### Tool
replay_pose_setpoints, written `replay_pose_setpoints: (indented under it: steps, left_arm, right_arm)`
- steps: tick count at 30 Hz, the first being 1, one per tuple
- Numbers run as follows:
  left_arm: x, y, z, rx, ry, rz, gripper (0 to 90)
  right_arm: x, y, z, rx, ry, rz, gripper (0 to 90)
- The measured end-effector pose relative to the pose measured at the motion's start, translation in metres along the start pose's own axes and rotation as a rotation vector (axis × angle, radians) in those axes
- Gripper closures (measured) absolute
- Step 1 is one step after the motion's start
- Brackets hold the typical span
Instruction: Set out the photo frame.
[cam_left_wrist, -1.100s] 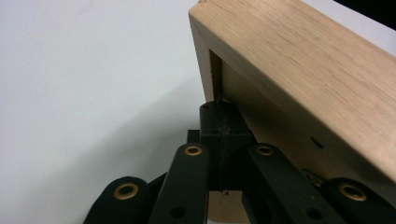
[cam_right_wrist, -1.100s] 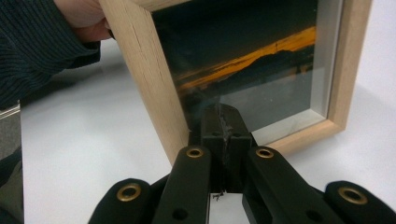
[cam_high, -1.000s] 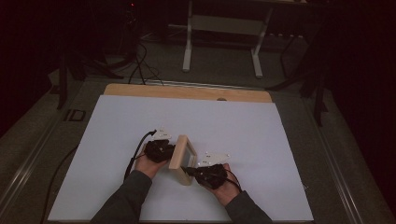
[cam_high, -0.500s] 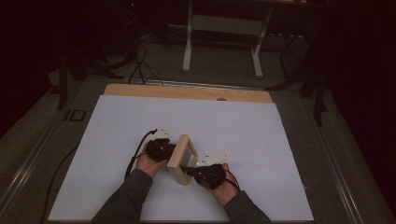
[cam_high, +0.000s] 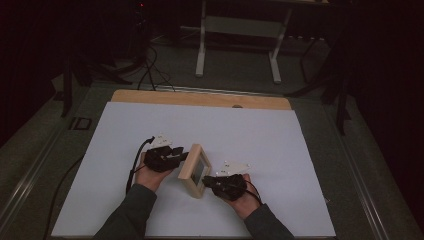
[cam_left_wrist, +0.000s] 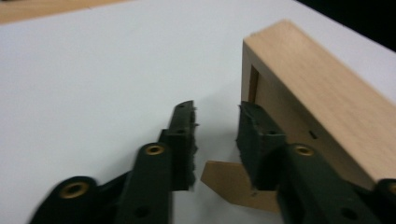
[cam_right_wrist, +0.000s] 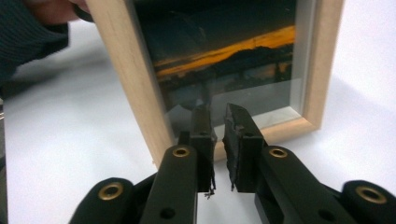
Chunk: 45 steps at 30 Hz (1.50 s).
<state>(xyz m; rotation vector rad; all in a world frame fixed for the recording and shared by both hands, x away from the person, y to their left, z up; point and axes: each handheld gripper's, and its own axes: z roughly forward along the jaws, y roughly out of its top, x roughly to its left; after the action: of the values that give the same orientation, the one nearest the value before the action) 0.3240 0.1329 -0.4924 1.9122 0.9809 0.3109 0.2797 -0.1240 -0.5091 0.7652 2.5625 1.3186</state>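
Observation:
A light wooden picture frame (cam_high: 195, 170) stands upright on the white table board (cam_high: 250, 130), its glass front with a sunset photo (cam_right_wrist: 224, 56) facing my right gripper. My left gripper (cam_high: 182, 157) is at the frame's back (cam_left_wrist: 322, 102). Its jaws (cam_left_wrist: 217, 116) have just been opening and stand apart. A brown stand flap (cam_left_wrist: 229, 184) lies low between them, and no pad presses on it. My right gripper (cam_high: 207, 181) points at the frame's lower front edge. Its jaws (cam_right_wrist: 218, 112) have just been opening to a narrow gap with nothing between them.
A wooden strip (cam_high: 200, 98) runs along the board's far edge. Beyond the table, white metal stand legs (cam_high: 240, 45) and cables (cam_high: 150, 65) are on the dark floor. A sleeve and hand (cam_right_wrist: 37, 28) show behind the frame's left side.
The left hand has shifted a little to the left, away from the frame's back. The frame and the right hand stay where they were.

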Motion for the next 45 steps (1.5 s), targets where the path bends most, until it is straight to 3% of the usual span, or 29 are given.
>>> replay_pose_setpoints:
  steps: [11, 23, 37, 45]
  left_arm:
    - [-0.007, 0.001, -0.030, -0.070, 0.056, -0.035, 42.9]
    - [-0.027, 0.001, -0.051, -0.103, 0.028, -0.071, 29.8]
    - [-0.055, -0.012, -0.058, -0.093, -0.021, -0.050, 30.4]
    - [-0.066, -0.018, -0.049, -0.054, 0.005, -0.024, 31.1]
  right_arm:
    - [-0.011, -0.006, -0.009, 0.003, -0.033, 0.034, 70.2]
    - [-0.021, -0.006, -0.015, 0.003, -0.072, 0.066, 63.5]
    - [-0.034, -0.001, -0.015, -0.005, -0.102, 0.090, 61.9]
    - [-0.038, -0.001, -0.011, -0.002, -0.106, 0.097, 61.3]
